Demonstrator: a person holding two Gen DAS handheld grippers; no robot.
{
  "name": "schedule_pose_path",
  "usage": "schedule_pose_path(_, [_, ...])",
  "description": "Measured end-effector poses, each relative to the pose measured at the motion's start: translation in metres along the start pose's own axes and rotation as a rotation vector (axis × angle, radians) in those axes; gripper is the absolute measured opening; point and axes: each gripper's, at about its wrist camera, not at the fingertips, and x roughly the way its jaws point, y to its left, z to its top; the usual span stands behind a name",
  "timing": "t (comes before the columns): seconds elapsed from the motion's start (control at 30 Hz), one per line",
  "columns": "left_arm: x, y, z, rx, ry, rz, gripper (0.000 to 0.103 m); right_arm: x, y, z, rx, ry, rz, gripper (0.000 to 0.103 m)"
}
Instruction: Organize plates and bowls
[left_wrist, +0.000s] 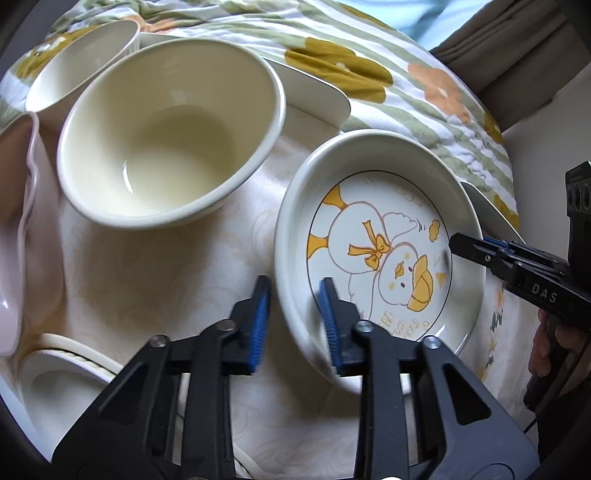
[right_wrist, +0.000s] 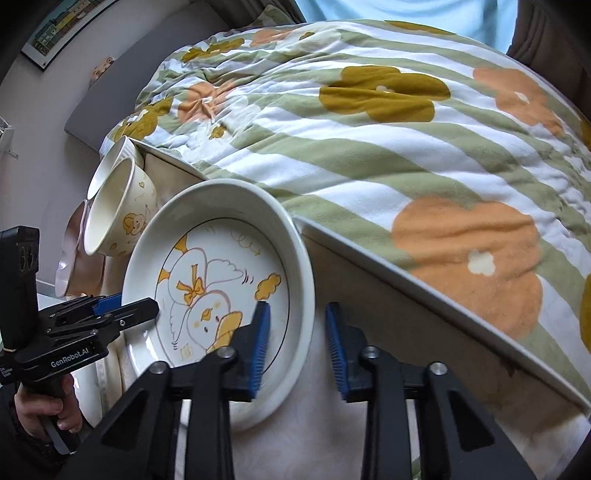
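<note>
Left wrist view: the left gripper (left_wrist: 295, 295) straddles the near rim of the round white ceramic plate with a yellow duck drawing (left_wrist: 380, 251), one blue pad outside the wall, one inside, pinching it. Opposite, the right gripper (left_wrist: 456, 244) grips the plate's other rim; its own view shows its pads (right_wrist: 260, 343) clamped across that wall. This plate rests on a cream patterned tablecloth (left_wrist: 147, 280). Behind sits a deep cream ceramic bowl (left_wrist: 170, 133), then a smaller white bowl (left_wrist: 81, 62). Farthest lies a green-striped floral quilt (left_wrist: 369, 66).
</note>
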Motion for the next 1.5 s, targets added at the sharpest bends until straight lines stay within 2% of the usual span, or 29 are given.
schedule_pose_path(0.1, [0.001,-0.004,0.001,0.01,0.0,0.004,0.021,0.003,0.0,0.002,-0.007,0.009,0.016,0.014])
schedule_pose_path(0.47, [-0.008,-0.007,-0.005,0.03,-0.009,0.014,0.021,-0.007,0.003,-0.005,-0.017,-0.02,0.04,0.014])
schedule_pose_path(0.7, [-0.044,-0.013,-0.018,0.073,-0.062,-0.003,0.021,-0.037,0.016,-0.03,-0.009,-0.072,0.034,0.014])
schedule_pose_path(0.93, [-0.103,-0.01,-0.053,0.133,-0.142,-0.043,0.021,-0.082,0.045,-0.063,0.011,-0.151,0.034,0.014])
schedule_pose_path(1.07, [-0.134,0.007,-0.077,0.164,-0.165,-0.029,0.021,-0.103,0.075,-0.087,-0.01,-0.207,0.06,0.014])
schedule_pose_path(1.2, [-0.155,0.032,-0.097,0.164,-0.169,-0.012,0.021,-0.105,0.104,-0.106,-0.003,-0.227,0.086,0.014])
schedule_pose_path(1.33, [-0.171,0.067,-0.113,0.149,-0.175,0.011,0.021,-0.096,0.136,-0.122,-0.002,-0.221,0.099,0.014])
schedule_pose_path(1.5, [-0.165,0.105,-0.119,0.155,-0.138,0.024,0.021,-0.073,0.168,-0.137,0.033,-0.195,0.107,0.013])
